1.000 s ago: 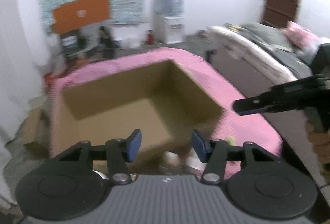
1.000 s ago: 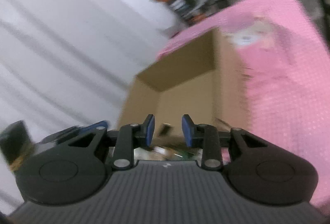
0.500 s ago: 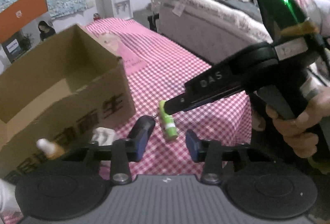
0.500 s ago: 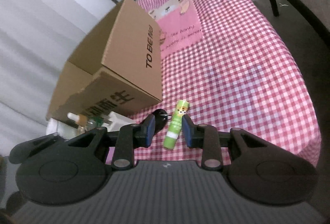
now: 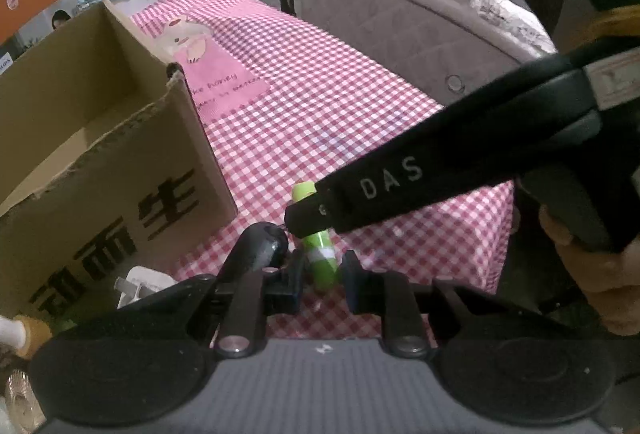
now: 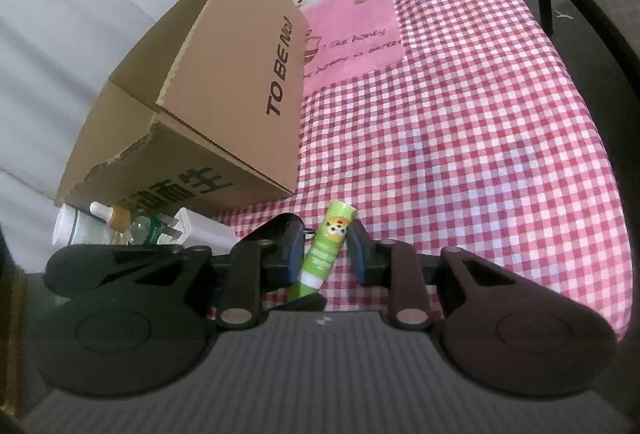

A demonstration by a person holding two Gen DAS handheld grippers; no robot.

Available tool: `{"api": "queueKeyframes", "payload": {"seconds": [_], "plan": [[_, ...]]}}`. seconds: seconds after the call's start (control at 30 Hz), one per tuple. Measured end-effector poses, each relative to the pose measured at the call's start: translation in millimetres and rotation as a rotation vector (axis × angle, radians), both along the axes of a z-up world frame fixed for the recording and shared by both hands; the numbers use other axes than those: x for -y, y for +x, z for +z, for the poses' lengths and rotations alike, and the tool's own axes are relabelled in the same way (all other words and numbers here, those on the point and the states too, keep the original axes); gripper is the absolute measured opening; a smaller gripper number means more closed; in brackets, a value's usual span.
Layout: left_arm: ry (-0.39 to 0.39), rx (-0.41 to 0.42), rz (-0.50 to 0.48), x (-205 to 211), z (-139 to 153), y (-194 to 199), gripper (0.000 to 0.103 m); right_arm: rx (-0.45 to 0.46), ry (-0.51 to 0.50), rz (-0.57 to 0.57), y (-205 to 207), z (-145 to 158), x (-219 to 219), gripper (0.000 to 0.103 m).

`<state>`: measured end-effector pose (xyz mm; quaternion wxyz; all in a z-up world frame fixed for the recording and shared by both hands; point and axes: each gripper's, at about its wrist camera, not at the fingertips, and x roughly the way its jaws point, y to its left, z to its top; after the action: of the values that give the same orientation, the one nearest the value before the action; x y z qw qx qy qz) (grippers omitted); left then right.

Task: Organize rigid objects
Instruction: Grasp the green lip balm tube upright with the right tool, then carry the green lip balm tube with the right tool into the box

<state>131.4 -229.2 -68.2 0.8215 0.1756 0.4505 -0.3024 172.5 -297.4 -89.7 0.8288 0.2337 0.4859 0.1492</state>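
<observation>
Your left tool (image 5: 322, 280) sits closed around the smooth green tube (image 5: 319, 259); your right tool (image 6: 325, 254) is closing on it

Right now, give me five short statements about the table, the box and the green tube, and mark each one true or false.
1. The green tube lies on the checked cloth. True.
2. The cardboard box is closed with tape. False: its top is open.
3. Both grippers are at the green tube. True: the right gripper has it between its fingers, and the left gripper is at its near end.
4. The tube lies inside the box. False: it lies outside, by the box's near corner.
5. The cloth is plain blue. False: it is pink and white check with a bear picture.
</observation>
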Motion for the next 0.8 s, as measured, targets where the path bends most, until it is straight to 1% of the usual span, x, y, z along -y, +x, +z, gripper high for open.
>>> {"api": "queueKeyframes", "payload": {"seconds": [0.2, 0.3, 0.6, 0.8], "plan": [[0.000, 0.020, -0.008, 1.5, 0.7, 4.7, 0.023, -0.004, 0.006, 0.011, 2.9, 0.1, -0.7, 0.018], [-0.016, 0.019, -0.008, -0.1, -0.6, 6.7, 0.023, -0.007, 0.022, 0.005, 4.1, -1.9, 1.5, 0.017], [-0.037, 0.002, -0.003, -5.4, 3.4, 7.7, 0.022, -0.039, 0.144, -0.059, -5.1, -9.1, 15.1, 0.016], [-0.063, 0.021, 0.004, -12.5, 13.0, 0.2, 0.022, -0.034, 0.201, -0.090, -17.4, -4.4, 19.4, 0.016]]}}
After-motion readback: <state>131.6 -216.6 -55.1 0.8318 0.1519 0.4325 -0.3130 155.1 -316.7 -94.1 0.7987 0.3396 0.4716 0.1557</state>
